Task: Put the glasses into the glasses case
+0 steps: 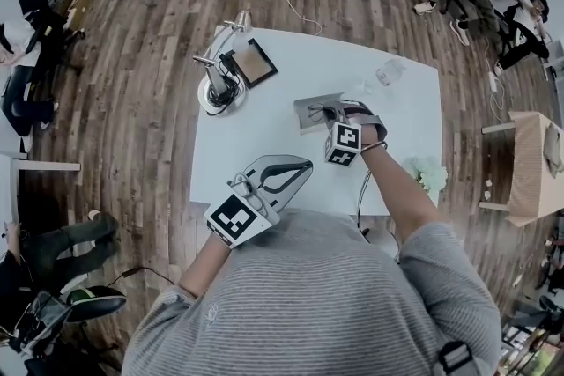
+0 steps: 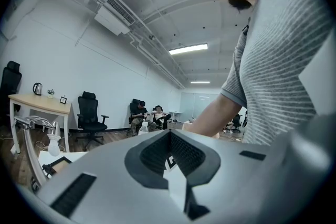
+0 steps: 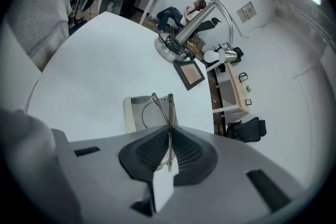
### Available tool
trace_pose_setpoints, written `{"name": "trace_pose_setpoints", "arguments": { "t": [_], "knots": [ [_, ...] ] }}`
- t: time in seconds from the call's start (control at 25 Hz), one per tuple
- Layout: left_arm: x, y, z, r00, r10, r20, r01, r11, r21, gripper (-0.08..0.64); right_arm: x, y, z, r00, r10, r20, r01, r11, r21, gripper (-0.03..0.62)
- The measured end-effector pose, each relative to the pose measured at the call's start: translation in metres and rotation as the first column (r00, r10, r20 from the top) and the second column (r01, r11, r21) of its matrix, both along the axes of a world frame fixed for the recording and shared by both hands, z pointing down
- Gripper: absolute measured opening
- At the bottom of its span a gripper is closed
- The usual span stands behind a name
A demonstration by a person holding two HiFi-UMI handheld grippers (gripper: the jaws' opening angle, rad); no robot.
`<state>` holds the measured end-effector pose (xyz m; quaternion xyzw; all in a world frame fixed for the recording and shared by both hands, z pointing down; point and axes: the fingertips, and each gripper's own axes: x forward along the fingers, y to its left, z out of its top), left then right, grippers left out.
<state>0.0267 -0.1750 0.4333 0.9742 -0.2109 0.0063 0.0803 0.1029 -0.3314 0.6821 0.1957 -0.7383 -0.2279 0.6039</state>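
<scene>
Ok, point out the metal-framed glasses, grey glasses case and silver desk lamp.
metal-framed glasses (image 3: 169, 108), right gripper view, frame edge.
grey glasses case (image 3: 127, 114), right gripper view, left wall.
silver desk lamp (image 3: 195, 23), right gripper view, arm.

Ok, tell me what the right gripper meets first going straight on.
Likely the glasses case just ahead of the right gripper; the glasses it grips would touch first. Depth is unclear.
</scene>
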Motion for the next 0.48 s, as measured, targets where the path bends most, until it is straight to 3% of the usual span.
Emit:
{"name": "trace_pose_setpoints", "arguments": {
  "t": [0.48],
  "knots": [
    [-0.003,-0.004,0.005,1.000,-0.006,0.010,0.006,1.000,-0.015,0.012,-0.006,-0.002,0.023,0.994,-0.029,-0.106,0.037,0.997,0.068,0.026]
  ]
}}
